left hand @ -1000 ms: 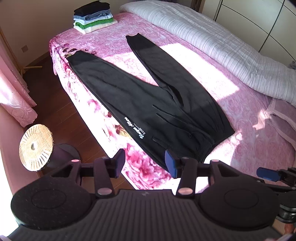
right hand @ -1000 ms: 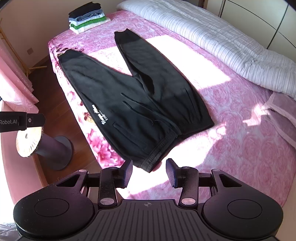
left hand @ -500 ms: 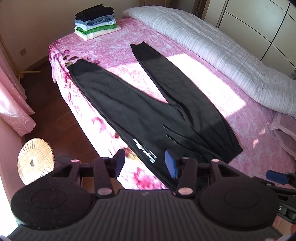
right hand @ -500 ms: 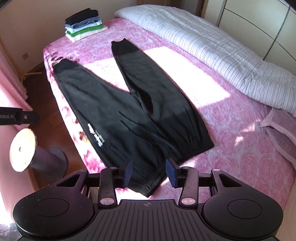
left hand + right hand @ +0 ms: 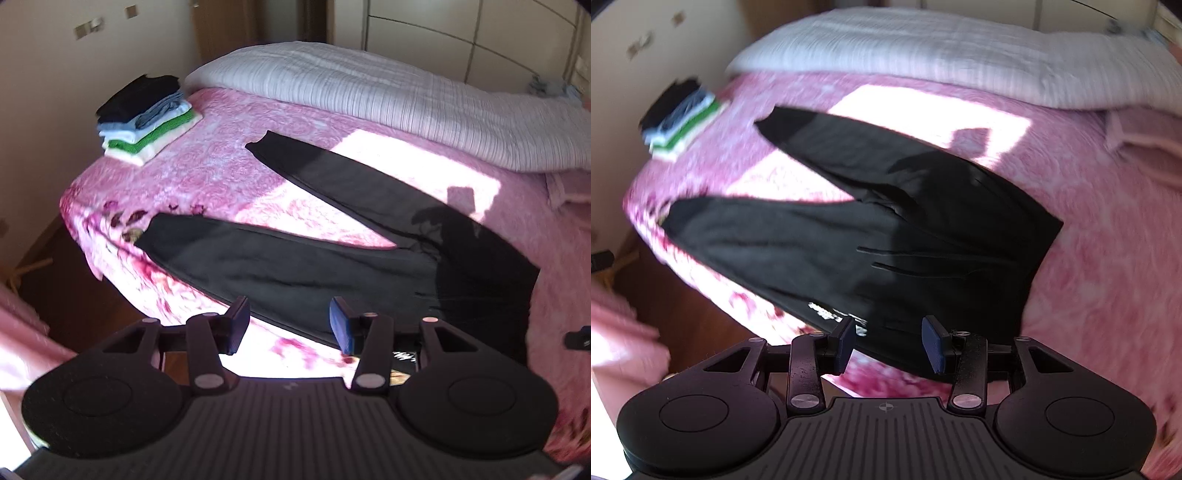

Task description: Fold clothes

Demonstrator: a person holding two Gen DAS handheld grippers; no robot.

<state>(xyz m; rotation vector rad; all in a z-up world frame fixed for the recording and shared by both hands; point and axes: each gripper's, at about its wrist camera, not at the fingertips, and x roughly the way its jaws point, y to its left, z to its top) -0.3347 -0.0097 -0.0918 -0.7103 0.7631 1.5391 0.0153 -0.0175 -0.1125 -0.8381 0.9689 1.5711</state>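
Observation:
Black trousers [image 5: 332, 266] lie spread flat on the pink bedspread [image 5: 221, 177], legs apart in a V toward the left, waistband at the right. They also show in the right wrist view [image 5: 886, 240], with white lettering near the front edge. My left gripper [image 5: 290, 325] is open and empty, just above the near leg at the bed's front edge. My right gripper [image 5: 892, 341] is open and empty, low over the hip part near the lettering.
A stack of folded clothes [image 5: 147, 118] sits at the bed's far left corner. A white striped quilt [image 5: 388, 96] lies along the back. A pink pillow [image 5: 1141, 136] is at the right. Wooden floor [image 5: 74, 295] lies left of the bed.
Both grippers have come down and forward toward the trousers; the views now sit much lower over the cloth. The trousers have not moved. Both grippers stay open.

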